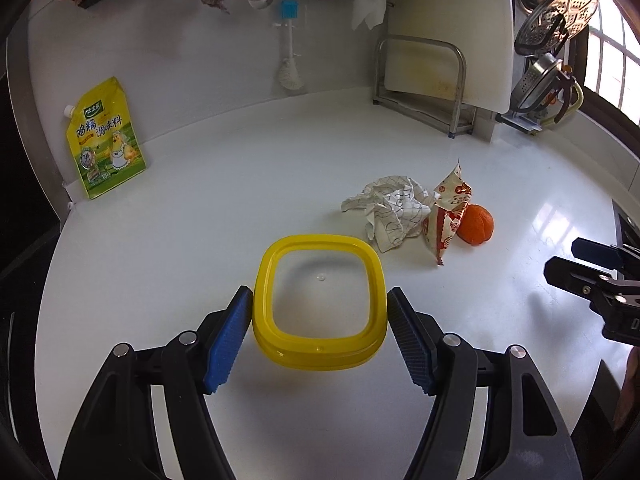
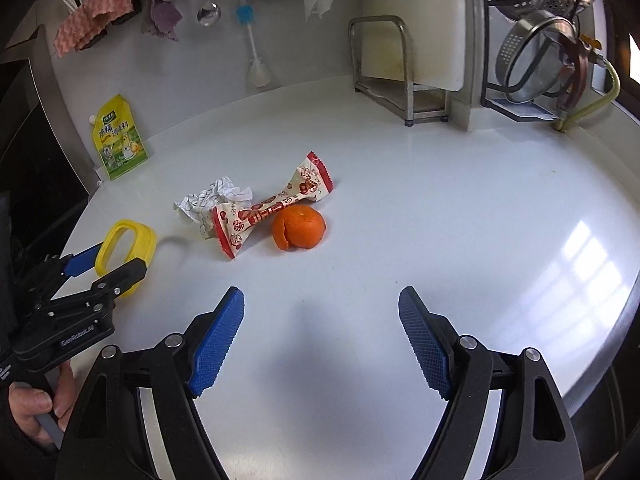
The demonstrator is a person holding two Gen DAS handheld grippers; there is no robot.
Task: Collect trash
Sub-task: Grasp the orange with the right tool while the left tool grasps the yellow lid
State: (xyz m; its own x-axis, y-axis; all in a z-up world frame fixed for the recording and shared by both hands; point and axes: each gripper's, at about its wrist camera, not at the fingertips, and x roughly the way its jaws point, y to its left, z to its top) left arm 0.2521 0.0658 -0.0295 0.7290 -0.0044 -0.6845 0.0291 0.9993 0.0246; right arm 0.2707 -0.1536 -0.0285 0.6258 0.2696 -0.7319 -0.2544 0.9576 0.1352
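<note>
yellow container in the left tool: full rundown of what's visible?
The yellow container is a small rounded-square tub that looks like glossy plastic, with a thick yellow rim and a clear or pale bottom showing a small moulding dot. It is empty, with its opening toward the left wrist camera. The left tool has it between its blue ribbed pads, one on each side wall. It appears lifted off the white counter, apart from the trash.

Glossy white countertop (image 2: 400, 208) mirrors the barred window (image 1: 612, 68); white wall (image 1: 180, 40) behind.
</note>
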